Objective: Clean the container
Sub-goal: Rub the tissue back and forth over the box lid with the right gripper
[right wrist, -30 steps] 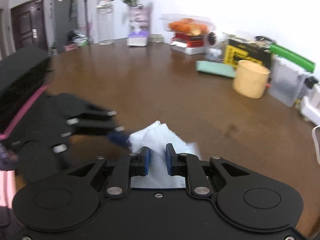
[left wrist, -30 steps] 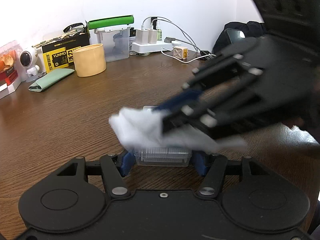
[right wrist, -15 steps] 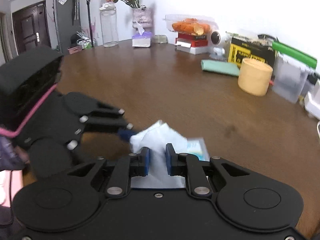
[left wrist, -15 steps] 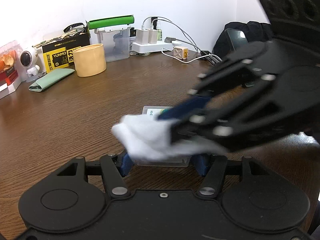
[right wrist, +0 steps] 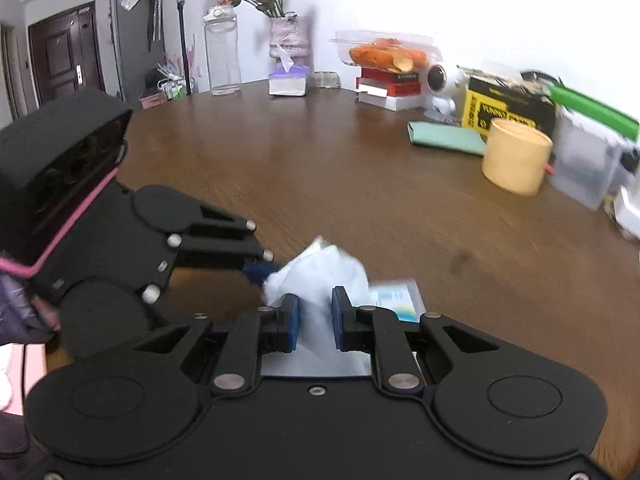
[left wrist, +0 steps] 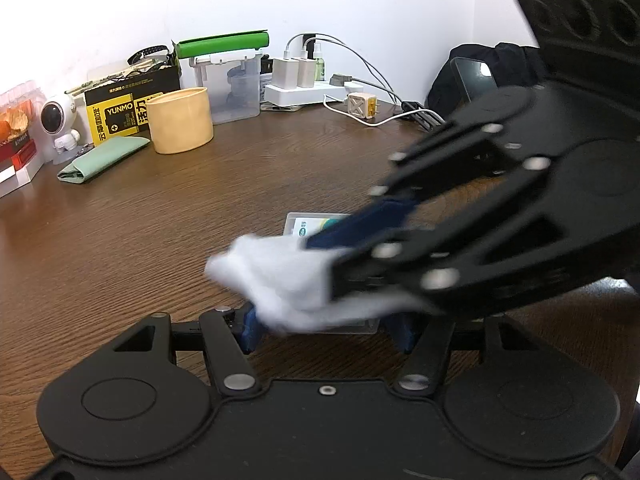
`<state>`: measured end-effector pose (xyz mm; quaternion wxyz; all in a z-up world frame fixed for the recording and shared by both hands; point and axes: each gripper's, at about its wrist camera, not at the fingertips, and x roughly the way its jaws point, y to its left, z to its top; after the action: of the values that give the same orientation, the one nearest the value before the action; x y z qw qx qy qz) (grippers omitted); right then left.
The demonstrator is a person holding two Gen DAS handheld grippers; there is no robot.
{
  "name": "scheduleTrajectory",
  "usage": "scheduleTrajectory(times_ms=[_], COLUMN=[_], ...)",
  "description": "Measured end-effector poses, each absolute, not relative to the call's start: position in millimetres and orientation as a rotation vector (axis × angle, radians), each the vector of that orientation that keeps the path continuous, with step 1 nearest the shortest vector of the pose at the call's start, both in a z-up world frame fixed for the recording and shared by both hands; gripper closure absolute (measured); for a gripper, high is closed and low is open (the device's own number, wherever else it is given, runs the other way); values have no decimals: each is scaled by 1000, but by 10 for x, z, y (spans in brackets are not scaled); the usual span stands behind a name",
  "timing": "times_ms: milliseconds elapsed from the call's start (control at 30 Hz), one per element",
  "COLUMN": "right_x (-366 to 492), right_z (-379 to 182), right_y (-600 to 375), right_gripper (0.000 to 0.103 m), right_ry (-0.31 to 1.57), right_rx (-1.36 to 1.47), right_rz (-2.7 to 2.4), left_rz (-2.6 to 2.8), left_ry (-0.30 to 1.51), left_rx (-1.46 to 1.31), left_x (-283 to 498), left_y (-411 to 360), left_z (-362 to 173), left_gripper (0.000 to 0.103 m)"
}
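Observation:
A small clear plastic container (left wrist: 316, 224) with a green-and-white label lies flat on the brown table; it also shows in the right wrist view (right wrist: 394, 296). My left gripper (left wrist: 326, 326) is shut on its near end. My right gripper (right wrist: 314, 318) is shut on a crumpled white tissue (right wrist: 320, 272) and presses it on top of the container. In the left wrist view the tissue (left wrist: 280, 280) covers most of the container, with the right gripper reaching in from the right.
A cream cylinder (left wrist: 180, 120), green cloth (left wrist: 104, 158), yellow-black box (left wrist: 120, 112), clear bin with green lid (left wrist: 232, 80), power strip with cables (left wrist: 308, 88) and a black bag (left wrist: 480, 72) line the far table edge. A tissue box (right wrist: 288, 80) and vase stand farther off.
My right gripper has slid the tissue back along the container toward the left gripper, uncovering the labelled far end. The left gripper has kept its hold in place.

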<state>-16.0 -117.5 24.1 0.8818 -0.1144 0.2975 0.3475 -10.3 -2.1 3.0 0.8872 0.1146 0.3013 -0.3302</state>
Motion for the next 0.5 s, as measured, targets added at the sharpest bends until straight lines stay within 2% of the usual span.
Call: scheduleTrajectory(times_ms=[300,500], right_x=[-183,-99], right_z=[286,254], right_y=[-1483,-1182], right_gripper=[85,85], right_ry=[666,632], right_rx=[-238,-237], right_rz=[659,726], left_rz=[-685,-683], left_ry=[627,626], left_rx=[237,239], left_x=[-111,-130], left_y=[-27,-34], left_z=[30,33], left_gripper=[43,43])
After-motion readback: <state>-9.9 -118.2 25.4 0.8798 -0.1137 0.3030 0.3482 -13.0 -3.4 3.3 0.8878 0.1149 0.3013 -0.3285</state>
